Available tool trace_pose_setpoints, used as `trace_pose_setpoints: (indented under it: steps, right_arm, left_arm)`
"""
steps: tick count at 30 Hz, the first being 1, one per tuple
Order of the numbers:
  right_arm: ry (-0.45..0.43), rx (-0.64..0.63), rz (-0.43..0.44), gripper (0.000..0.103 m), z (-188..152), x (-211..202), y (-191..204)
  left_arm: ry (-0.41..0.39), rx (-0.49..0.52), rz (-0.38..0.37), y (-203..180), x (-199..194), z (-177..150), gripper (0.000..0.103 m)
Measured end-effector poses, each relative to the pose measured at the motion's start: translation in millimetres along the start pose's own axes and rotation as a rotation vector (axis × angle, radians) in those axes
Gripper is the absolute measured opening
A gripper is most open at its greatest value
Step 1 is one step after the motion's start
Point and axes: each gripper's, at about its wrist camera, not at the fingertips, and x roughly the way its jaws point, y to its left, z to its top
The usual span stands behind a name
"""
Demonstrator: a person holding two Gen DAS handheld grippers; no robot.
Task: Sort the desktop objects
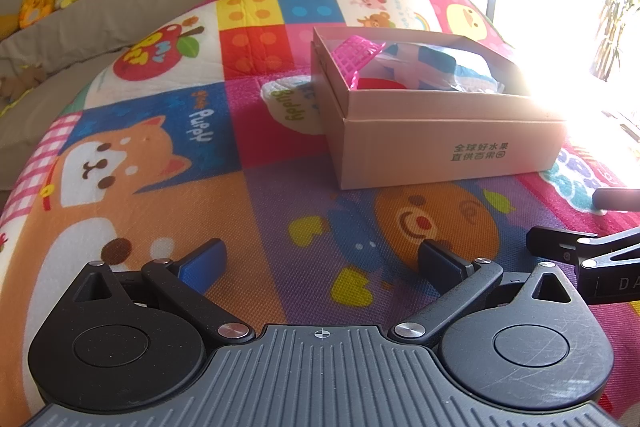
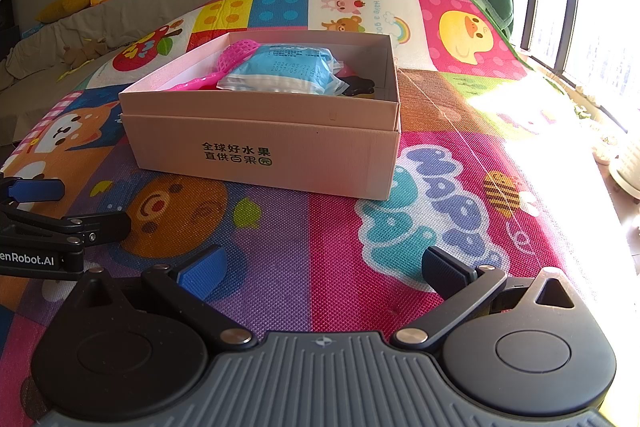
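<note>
While both tools hover low over the play mat (image 2: 340, 267), left hand-held gripper (image 1: 320, 263) at lower centre: jaws wide apart, empty. Cardboard box (image 2: 260, 147), centre frame, holds pink scoop (image 2: 236, 53) and blue packet (image 2: 284, 69). Right hand-held gripper (image 2: 320, 267): spread wide, empty.

Bright daylight from the window (image 2: 560, 7) on the right, blown out to white glare in the left wrist view. Sun patch across the mat (image 2: 500, 115). Strong fisheye bending at edges; otherwise sharp.
</note>
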Motion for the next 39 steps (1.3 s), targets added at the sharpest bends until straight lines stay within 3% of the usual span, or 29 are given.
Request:
trace_pose_setpoints:
  steps: [21, 31, 39]
  right_arm:
    - [0.000, 0.000, 0.000, 0.103, 0.0, -0.3, -0.3]
    - [0.000, 0.000, 0.000, 0.103, 0.1, -0.1, -0.2]
    - [0.000, 0.000, 0.000, 0.103, 0.1, 0.1, -0.3]
  left_arm:
    - [0.001, -0.005, 0.002, 0.2, -0.8, 1.0, 0.103]
    - [0.062, -0.021, 0.016, 0.8, -7.5, 1.0, 0.103]
    - [0.043, -0.018, 0.014, 0.7, -8.5, -2.1, 0.103]
